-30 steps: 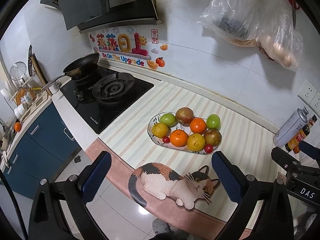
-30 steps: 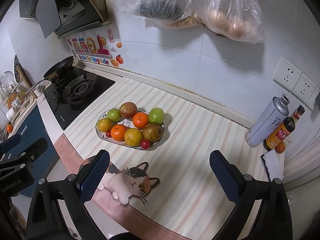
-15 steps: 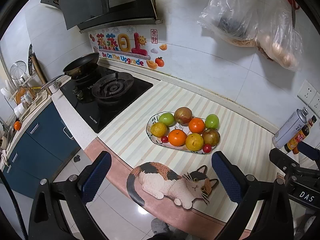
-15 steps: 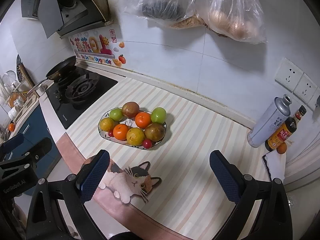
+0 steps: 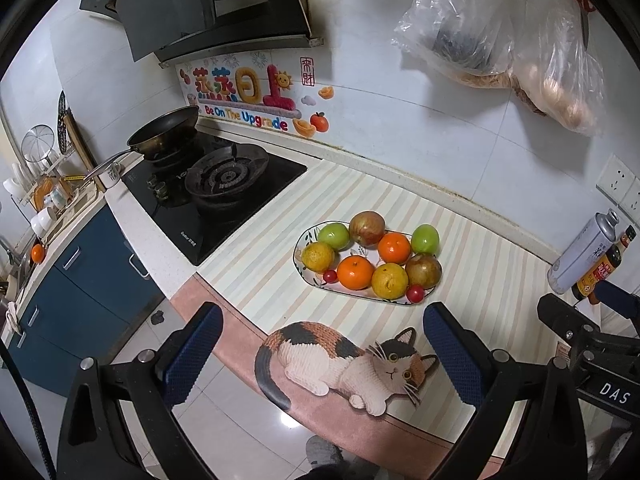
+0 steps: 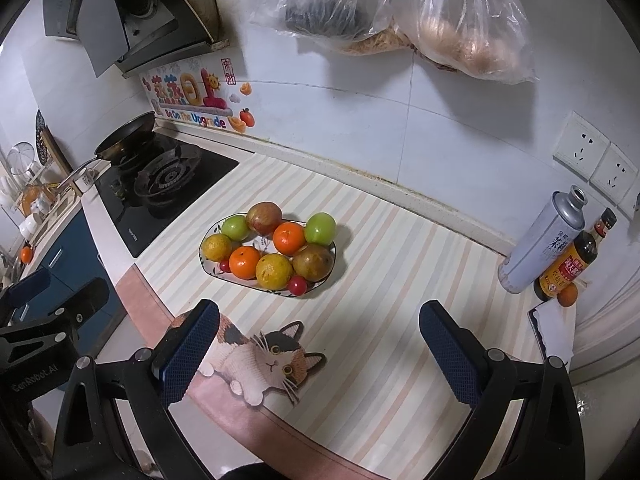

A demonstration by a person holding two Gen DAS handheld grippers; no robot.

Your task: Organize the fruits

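An oval patterned plate [image 5: 298, 249] [image 6: 206, 266] stands on the striped counter mat, full of fruit: two oranges [image 5: 354, 272], two yellow citrus [image 5: 389, 280], two green fruits [image 5: 425, 239], two brownish round fruits [image 5: 367, 227] and two small red ones [image 5: 415, 293]. The same fruit shows in the right wrist view, with an orange [image 6: 289, 237] near the middle. My left gripper [image 5: 322, 350] is open and empty, held off the counter's front edge before the plate. My right gripper [image 6: 318, 350] is open and empty, over the front of the mat, right of the plate.
A cat-shaped mat [image 5: 344, 362] [image 6: 260, 358] lies at the counter's front edge. A gas hob [image 5: 224, 184] with a frying pan [image 5: 164, 132] is at the left. A metal can [image 6: 540, 240] and a sauce bottle [image 6: 572, 264] stand at the right. Plastic bags [image 6: 400, 12] hang on the wall.
Both grippers have shifted only slightly; the plate sits a little further right in the right wrist view. Both stay open and empty. The fruit has not moved.
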